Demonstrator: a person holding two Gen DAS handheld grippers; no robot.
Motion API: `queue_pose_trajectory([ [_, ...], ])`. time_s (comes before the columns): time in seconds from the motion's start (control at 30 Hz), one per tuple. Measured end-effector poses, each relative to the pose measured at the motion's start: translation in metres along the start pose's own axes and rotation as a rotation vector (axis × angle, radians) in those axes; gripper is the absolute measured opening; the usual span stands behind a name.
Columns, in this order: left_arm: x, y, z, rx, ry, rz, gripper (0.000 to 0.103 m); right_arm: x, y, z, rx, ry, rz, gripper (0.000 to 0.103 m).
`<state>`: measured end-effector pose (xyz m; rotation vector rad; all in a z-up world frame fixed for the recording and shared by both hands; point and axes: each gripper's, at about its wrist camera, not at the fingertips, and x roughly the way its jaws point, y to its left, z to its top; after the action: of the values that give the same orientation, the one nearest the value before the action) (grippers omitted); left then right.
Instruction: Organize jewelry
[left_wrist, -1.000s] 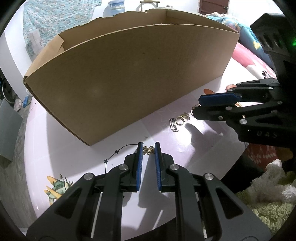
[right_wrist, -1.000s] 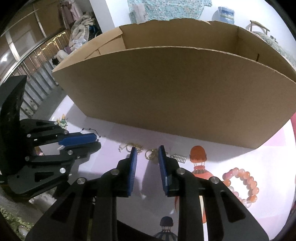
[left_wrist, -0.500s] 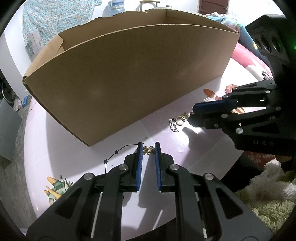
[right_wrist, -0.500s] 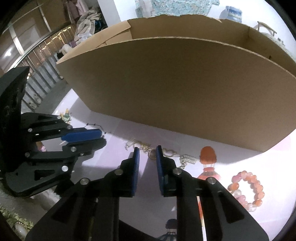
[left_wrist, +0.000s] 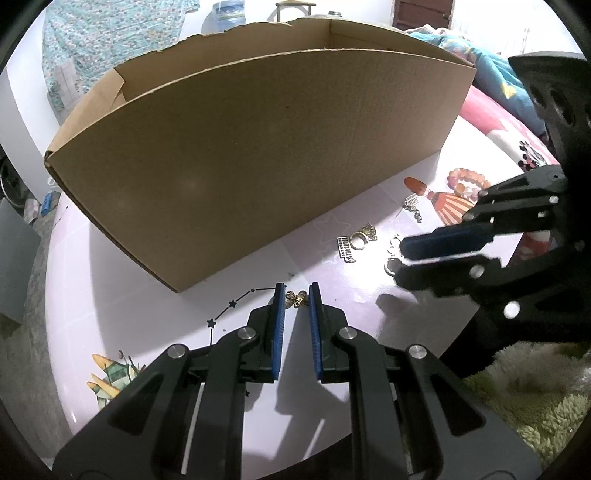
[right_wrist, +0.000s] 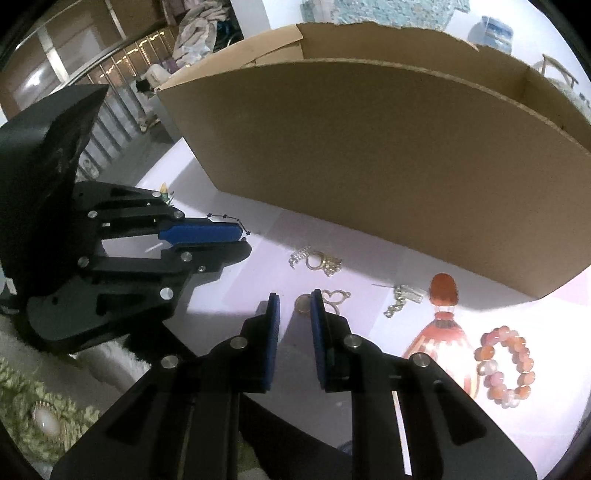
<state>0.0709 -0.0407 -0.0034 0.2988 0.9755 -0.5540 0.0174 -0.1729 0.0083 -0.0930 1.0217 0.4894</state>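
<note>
From the left wrist, the left gripper stayed put, its narrow jaws pinching a small butterfly charm at their tips. From the right wrist, the right gripper had narrowed around a ring on the worktop; whether its pads gripped was unclear, though lifting toward the cardboard box looked imminent.

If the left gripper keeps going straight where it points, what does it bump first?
Probably the small gold butterfly charm, between the left gripper's tips; then the pale pink table beneath. Depth is uncertain.
</note>
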Motion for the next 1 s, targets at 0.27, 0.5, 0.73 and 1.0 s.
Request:
queue_pose_trajectory([
  [0.27, 0.0, 0.0, 0.0, -0.001, 0.001, -0.002, 0.012, -0.007, -0.012, -0.005, -0.069, 0.022, -0.074, 0.018],
  [0.5, 0.0, -0.002, 0.0, -0.003, 0.001, 0.003, 0.012, -0.003, -0.002, -0.011, -0.126, 0.05, -0.099, 0.017],
  [0.73, 0.0, -0.002, 0.0, -0.003, 0.002, 0.004, 0.012, -0.013, 0.001, -0.014, -0.121, 0.019, -0.03, 0.017],
  [1.0, 0.0, -0.002, -0.002, 0.003, -0.003, 0.008, 0.012, -0.012, -0.013, -0.005, -0.234, -0.015, -0.107, 0.018],
])
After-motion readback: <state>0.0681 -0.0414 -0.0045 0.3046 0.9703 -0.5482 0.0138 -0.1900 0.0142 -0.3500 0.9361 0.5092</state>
